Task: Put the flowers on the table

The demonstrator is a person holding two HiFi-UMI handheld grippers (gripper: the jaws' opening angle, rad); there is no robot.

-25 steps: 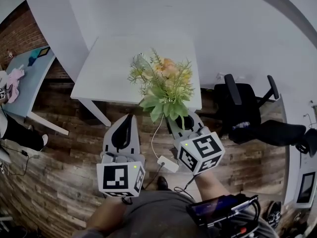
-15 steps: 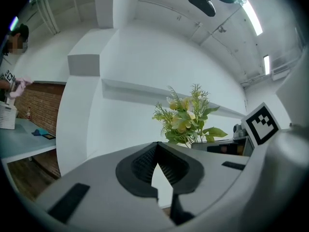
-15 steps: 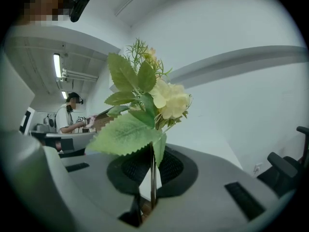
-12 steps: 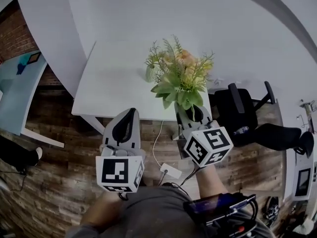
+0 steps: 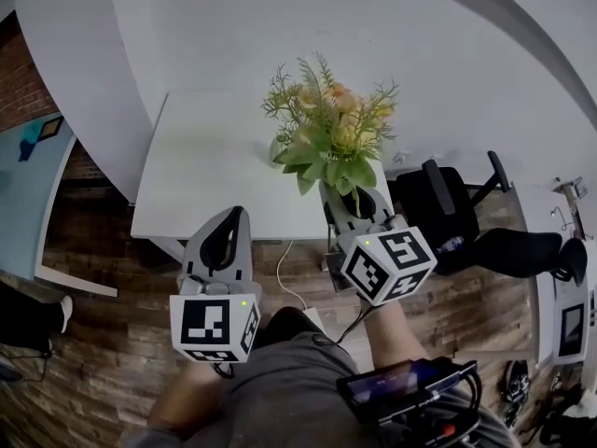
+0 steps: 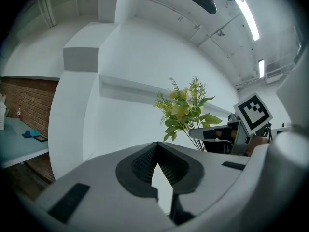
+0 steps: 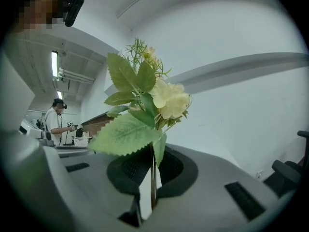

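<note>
**Here, the flowers stand upright in the right tool at the table's near edge**

Only the head view shows the layout. A white table (image 5: 201, 171) stands against a white wall. Both tools reach toward its near edge from over a wood-plank floor (image 5: 93, 343). The right tool (image 5: 353, 202) is at the table's near right corner, and the bunch of flowers (image 5: 331, 129) rises from it over that part of the tabletop. The left tool (image 5: 231, 215) is beside it, well apart from the bunch. A black office chair (image 5: 438, 203) stands just right of the table.

The right gripper view shows the grip, which the head view hides under the leaves. Thin green stems run down between the ribbed dark pads, and the jaws are pressed together on them, so the bunch is carried by its stems. A person stands far off at a bench (image 7: 54, 120) in this view alone.

The left gripper view shows its own jaws with their tips meeting and nothing between them. Beyond them it shows the bunch from the side, with the marker cube (image 6: 253, 111) of the right tool just right of it.

The bunch has broad toothed green leaves low down. Above them are pale cream and peach blooms, topped by feathery green sprigs. It stands upright. No view shows whether the stem ends touch the tabletop.
</note>
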